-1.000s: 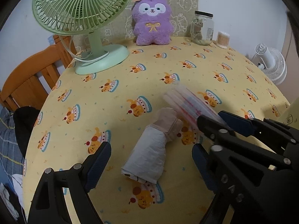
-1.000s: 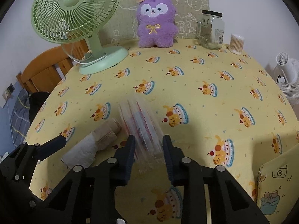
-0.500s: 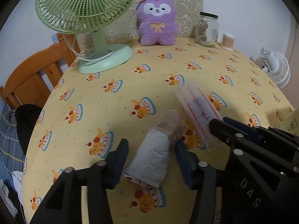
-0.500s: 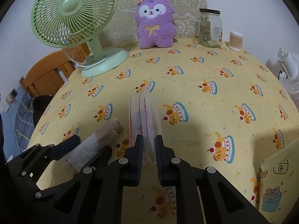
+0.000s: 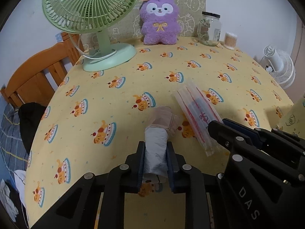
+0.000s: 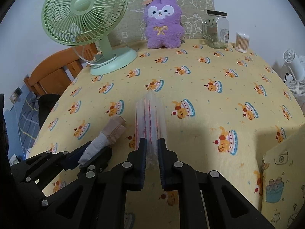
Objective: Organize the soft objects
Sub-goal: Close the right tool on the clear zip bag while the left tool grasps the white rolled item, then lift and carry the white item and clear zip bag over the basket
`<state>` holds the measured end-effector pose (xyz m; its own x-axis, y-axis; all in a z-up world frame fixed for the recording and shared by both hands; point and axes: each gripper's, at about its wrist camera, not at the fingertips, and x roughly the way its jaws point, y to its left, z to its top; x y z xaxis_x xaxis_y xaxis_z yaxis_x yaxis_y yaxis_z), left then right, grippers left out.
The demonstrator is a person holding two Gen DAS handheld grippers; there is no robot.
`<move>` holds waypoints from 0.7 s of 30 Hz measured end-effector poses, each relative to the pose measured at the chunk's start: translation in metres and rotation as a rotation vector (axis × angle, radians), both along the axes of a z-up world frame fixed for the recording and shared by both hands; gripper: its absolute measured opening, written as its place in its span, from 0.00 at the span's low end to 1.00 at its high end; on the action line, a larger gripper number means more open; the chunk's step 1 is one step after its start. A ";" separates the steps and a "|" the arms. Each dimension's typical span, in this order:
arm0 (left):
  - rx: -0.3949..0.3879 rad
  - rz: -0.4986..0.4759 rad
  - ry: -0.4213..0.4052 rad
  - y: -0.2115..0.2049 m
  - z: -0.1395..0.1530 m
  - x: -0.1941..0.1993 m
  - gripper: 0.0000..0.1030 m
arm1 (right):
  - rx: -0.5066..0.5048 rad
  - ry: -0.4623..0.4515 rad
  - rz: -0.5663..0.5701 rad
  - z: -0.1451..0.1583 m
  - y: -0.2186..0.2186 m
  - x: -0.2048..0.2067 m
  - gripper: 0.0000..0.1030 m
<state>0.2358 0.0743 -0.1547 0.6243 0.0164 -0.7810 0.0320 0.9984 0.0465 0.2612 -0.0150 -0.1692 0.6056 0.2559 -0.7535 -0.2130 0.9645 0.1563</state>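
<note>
A rolled grey-white cloth (image 5: 156, 136) with a beige end lies on the yellow tablecloth (image 5: 114, 114). My left gripper (image 5: 155, 145) has its jaws closing on the roll's near half, and the pads press its sides. Just right of it lies a folded clear plastic bag (image 5: 196, 110) with red stripes. In the right wrist view my right gripper (image 6: 152, 142) is shut on the near end of this bag (image 6: 150, 114). The roll (image 6: 103, 140) and left gripper (image 6: 89, 152) appear at its lower left.
At the table's back stand a green desk fan (image 5: 91, 9), a purple plush toy (image 5: 160, 19), a glass jar (image 5: 209, 28) and a tub of cotton swabs (image 5: 230, 40). A wooden chair (image 5: 38, 76) is left; a yellow printed box (image 6: 282, 171) sits near right.
My left gripper's jaws went from wide open to pressing on the cloth roll. The right gripper's jaws narrowed onto the plastic bag, which now lies straight along its fingers.
</note>
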 end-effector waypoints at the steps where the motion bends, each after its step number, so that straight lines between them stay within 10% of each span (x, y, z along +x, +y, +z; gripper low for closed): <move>1: -0.002 0.001 -0.004 -0.001 0.001 -0.003 0.18 | 0.001 -0.002 0.003 0.001 0.000 -0.003 0.14; 21: -0.038 0.025 -0.104 -0.013 0.040 -0.049 0.18 | -0.011 -0.094 0.025 0.046 -0.012 -0.051 0.14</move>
